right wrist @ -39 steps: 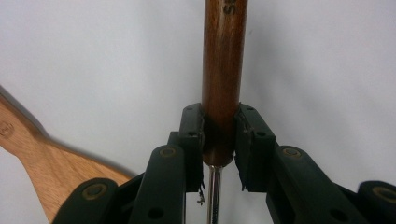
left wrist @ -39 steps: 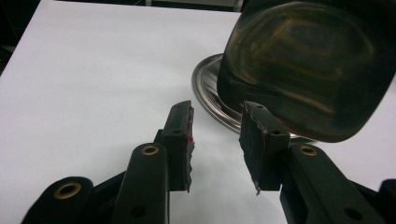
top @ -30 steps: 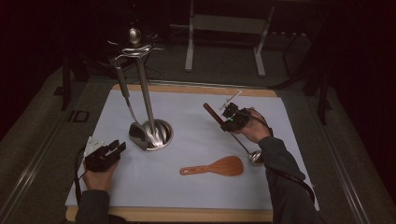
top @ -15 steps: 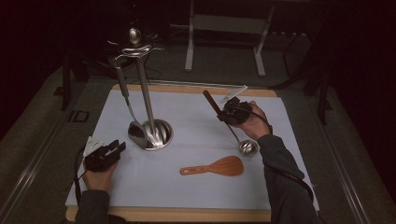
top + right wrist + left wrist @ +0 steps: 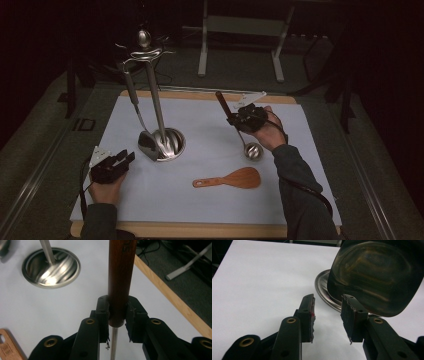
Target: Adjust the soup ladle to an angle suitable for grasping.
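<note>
The high view looks forward and down from the person's side, taking in the whole table point(image 5: 310, 150) from some way off. The left gripper view sits low and close — facing the stand's round steel base point(image 5: 324, 292) and a hanging spatula blade point(image 5: 374, 277). The right gripper view looks steeply down at the same base point(image 5: 51, 267) from farther off. All three share that base point(image 5: 170, 142).

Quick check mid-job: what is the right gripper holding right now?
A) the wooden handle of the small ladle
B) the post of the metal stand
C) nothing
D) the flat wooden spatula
A: the right gripper is clamped on the ladle by its brown wooden handle, while the spatula lies on the mat.
</note>
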`<state>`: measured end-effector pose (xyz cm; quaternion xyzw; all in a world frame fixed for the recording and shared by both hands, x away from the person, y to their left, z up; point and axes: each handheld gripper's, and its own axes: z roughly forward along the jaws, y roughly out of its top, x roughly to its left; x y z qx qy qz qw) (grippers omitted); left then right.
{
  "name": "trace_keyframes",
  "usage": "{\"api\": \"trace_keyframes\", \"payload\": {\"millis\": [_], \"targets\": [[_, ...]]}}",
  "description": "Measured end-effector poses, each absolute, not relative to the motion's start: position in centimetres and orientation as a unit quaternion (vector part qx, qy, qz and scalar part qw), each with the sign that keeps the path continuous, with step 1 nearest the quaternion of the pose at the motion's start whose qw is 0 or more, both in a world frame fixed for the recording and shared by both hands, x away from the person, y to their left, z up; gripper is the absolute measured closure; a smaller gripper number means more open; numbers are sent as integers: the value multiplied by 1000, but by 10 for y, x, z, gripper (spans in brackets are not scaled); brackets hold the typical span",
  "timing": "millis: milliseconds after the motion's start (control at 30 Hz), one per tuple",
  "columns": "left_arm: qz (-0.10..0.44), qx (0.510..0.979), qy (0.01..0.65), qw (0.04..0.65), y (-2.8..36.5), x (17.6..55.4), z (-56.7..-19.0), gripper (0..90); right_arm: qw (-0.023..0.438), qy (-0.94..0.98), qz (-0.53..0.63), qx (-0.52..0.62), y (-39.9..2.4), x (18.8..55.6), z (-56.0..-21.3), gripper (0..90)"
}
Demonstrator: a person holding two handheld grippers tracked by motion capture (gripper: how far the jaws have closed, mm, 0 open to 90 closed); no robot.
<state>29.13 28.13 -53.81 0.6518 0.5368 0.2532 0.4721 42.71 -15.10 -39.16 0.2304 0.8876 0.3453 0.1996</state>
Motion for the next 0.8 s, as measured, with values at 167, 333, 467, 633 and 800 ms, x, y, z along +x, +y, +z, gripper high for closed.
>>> {"api": "trace_keyframes", "payload": {"millis": [167, 333, 467, 633, 800], "targets": [[253, 651, 537, 474, 282, 291, -538, 633, 202, 881, 368, 221, -146, 424, -388, 740], [252, 649, 538, 475, 282, 291, -538, 631, 197, 875, 386, 215, -139, 422, -385, 740], [252, 649, 538, 475, 282, 291, -538, 630, 193, 874, 394, 209, -133, 421, -385, 740], [252, 649, 538, 475, 282, 291, -538, 629, 186, 868, 410, 208, -129, 419, -385, 740], [252, 648, 539, 475, 282, 291, -538, 629, 181, 864, 423, 206, -124, 415, -386, 740]]}}
